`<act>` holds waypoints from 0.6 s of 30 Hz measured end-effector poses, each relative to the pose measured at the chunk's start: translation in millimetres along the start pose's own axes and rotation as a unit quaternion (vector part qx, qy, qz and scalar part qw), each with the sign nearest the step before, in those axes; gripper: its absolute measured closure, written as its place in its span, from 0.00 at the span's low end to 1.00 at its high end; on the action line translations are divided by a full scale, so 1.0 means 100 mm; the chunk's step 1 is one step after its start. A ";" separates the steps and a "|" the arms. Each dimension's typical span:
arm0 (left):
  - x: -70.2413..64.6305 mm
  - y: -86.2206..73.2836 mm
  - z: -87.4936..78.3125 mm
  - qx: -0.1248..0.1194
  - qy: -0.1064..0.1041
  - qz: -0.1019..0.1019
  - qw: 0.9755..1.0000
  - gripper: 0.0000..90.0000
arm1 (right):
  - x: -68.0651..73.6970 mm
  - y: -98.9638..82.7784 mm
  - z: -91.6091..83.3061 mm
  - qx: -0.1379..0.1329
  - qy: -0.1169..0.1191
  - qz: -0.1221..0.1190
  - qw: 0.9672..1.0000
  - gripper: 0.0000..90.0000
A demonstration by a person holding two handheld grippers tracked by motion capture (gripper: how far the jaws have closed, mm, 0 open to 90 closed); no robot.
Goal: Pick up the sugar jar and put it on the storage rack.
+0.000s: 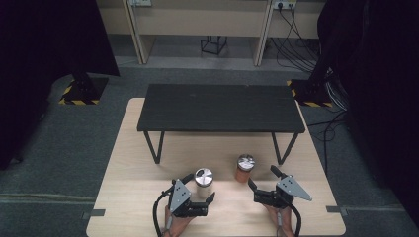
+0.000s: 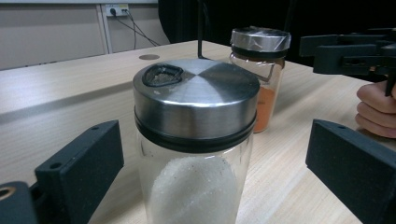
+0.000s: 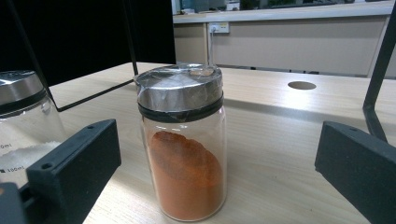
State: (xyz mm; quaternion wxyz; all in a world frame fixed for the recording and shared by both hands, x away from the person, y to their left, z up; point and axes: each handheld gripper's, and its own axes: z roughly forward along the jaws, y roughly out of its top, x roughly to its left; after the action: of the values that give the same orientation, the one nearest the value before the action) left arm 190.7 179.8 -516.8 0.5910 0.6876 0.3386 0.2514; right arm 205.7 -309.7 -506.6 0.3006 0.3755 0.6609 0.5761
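Two glass shaker jars with steel lids stand on the pale wooden table. One holds white grains, the other orange powder. My left gripper is open, and its black fingers flank the white-grain jar without touching it. My right gripper is also open just near the orange jar, its fingers wide on either side of it. The orange jar stands behind the white one in the left gripper view, with the right gripper and a hand beside it.
A low black stand on thin metal legs covers the far half of the table, close behind the jars. A round cable hole is in the tabletop. Grey carpet surrounds the table, and cables lie at the right.
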 end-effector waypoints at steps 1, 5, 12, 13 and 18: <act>0.00 0.00 0.01 0.002 0.001 0.000 1.000 0.04 | 0.00 0.00 0.00 0.000 0.000 0.000 1.000 0.00; -0.02 0.02 0.05 0.012 0.008 -0.003 1.000 0.04 | 0.00 0.00 0.00 -0.001 0.001 -0.001 1.000 0.00; -0.02 0.05 0.10 0.024 0.013 -0.002 1.000 0.05 | -0.01 -0.01 0.00 -0.003 0.002 -0.002 1.000 0.00; -0.02 0.06 0.10 0.025 0.013 -0.002 1.000 0.05 | -0.01 -0.01 0.00 -0.003 0.003 -0.002 1.000 0.00; -0.02 0.07 0.14 0.025 0.013 -0.007 1.000 0.08 | -0.01 0.00 0.00 -0.002 0.003 -0.001 1.000 0.00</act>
State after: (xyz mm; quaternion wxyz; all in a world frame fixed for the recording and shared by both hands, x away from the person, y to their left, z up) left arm 201.0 168.7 -512.1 0.5710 0.6963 0.3572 0.2481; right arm 205.8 -310.3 -507.1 0.3005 0.3725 0.6611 0.5779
